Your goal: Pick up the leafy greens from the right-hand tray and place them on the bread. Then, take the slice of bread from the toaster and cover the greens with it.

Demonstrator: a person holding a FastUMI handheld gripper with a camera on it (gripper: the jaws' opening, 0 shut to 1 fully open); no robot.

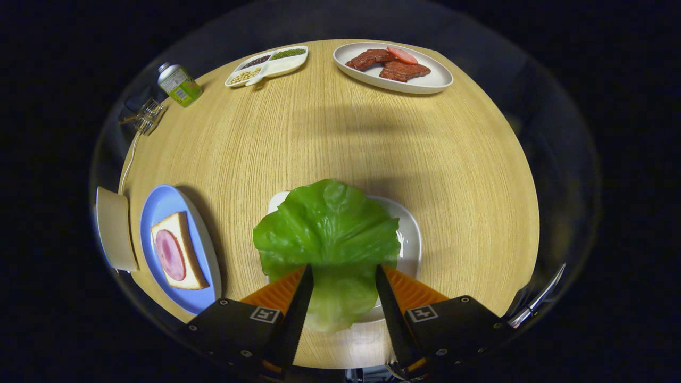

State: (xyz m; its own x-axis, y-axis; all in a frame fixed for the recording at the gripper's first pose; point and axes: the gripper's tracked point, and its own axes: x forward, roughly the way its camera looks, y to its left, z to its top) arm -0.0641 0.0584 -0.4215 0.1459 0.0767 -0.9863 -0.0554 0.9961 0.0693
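On the round light-wood worktop (330,138), left of the claw (340,276), a blue oval plate (165,205) carries the square white bread slice (178,250) topped with pink ham. Claw fingers stand spread, straddling the broad crinkled green lettuce leaf (327,234) on its white tray (409,239). Close low on the paler stem end; pinch both layers firmly.

Green leafy greens (327,234), white tray (409,234), blue plate (159,205), pale wood-grain table (330,133).
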